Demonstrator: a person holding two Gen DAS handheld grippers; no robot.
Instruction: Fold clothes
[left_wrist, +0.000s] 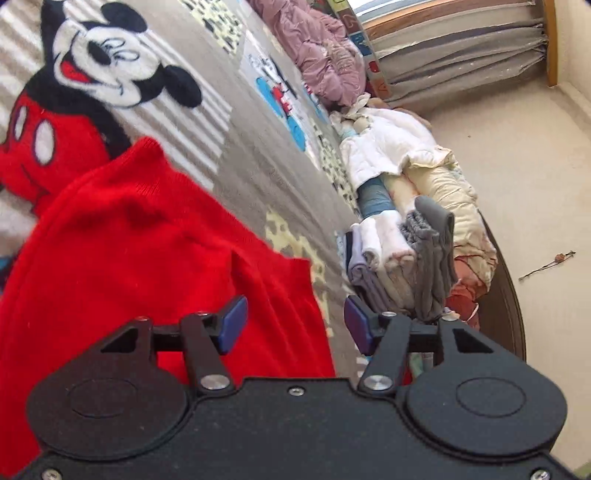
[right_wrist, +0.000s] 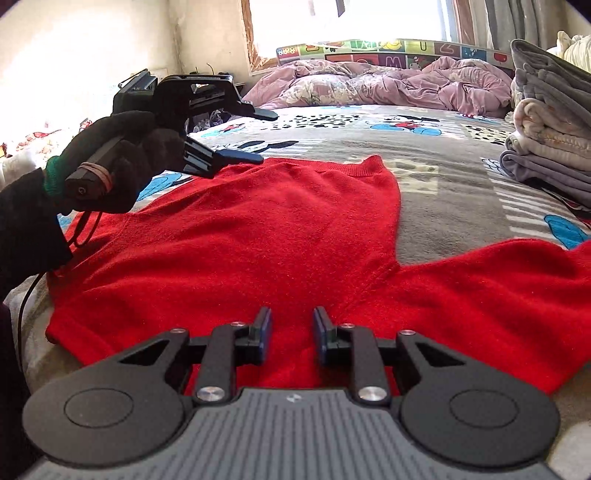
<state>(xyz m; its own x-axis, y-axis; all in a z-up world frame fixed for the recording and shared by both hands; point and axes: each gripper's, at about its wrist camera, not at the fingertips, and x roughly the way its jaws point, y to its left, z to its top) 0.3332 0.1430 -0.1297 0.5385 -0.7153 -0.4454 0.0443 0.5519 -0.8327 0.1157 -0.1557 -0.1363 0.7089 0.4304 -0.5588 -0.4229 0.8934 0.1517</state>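
A red knit sweater (right_wrist: 258, 240) lies spread flat on the cartoon-print bed cover (right_wrist: 443, 192), one sleeve (right_wrist: 498, 291) stretching out to the right. My right gripper (right_wrist: 292, 334) hovers low over the near part of the sweater by the armpit seam. Its blue pads stand a little apart with no cloth pinched between them. A gloved hand (right_wrist: 110, 162) holds my left gripper (right_wrist: 258, 136) open above the sweater's far left edge. In the left wrist view the left gripper (left_wrist: 295, 325) is open over the edge of the sweater (left_wrist: 147, 251), nothing between its pads.
A stack of folded clothes (right_wrist: 546, 147) sits on the bed to the right, also seen as the stack (left_wrist: 399, 251) near the bed's edge. A crumpled pink quilt (right_wrist: 369, 85) lies at the head by a colourful mat (right_wrist: 406, 51). Bare floor (left_wrist: 517, 166) lies beyond.
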